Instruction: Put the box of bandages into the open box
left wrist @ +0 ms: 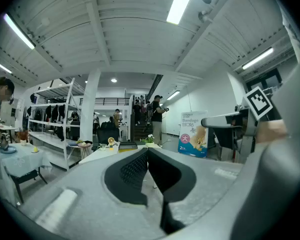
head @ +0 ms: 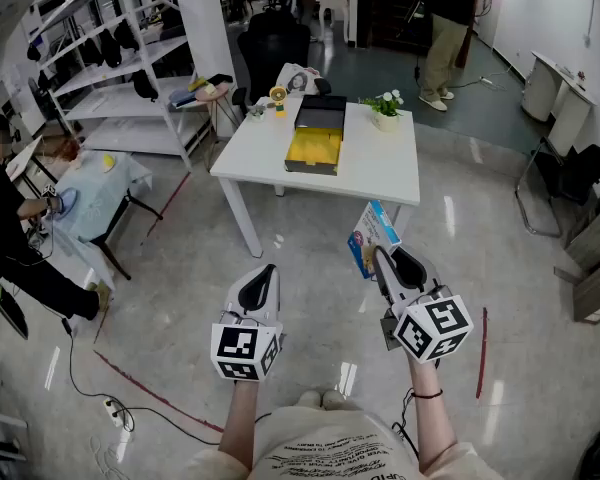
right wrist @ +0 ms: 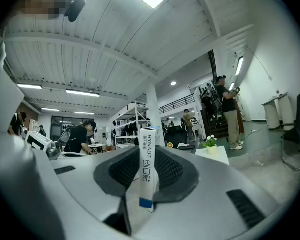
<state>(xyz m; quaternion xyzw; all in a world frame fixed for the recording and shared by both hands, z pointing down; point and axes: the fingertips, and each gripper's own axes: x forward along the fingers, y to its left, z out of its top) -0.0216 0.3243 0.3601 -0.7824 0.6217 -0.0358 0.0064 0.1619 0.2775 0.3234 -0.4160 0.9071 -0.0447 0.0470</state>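
My right gripper (head: 384, 258) is shut on a blue and white box of bandages (head: 370, 238), held in the air in front of the white table (head: 380, 168). In the right gripper view the box (right wrist: 148, 169) stands upright between the black pads, its narrow side toward the camera. The open box (head: 315, 140), black with a yellow inside, lies on the table ahead. My left gripper (head: 264, 276) hovers level with the right one, its jaws shut with nothing between them. In the left gripper view the bandage box (left wrist: 193, 140) shows off to the right.
A small pot of white flowers (head: 385, 108) stands on the table's far right. A black office chair (head: 272, 50) is behind the table. White shelving (head: 120, 48) and a low table (head: 95, 193) with a seated person (head: 10, 238) are at left. Another person (head: 446, 28) stands far back.
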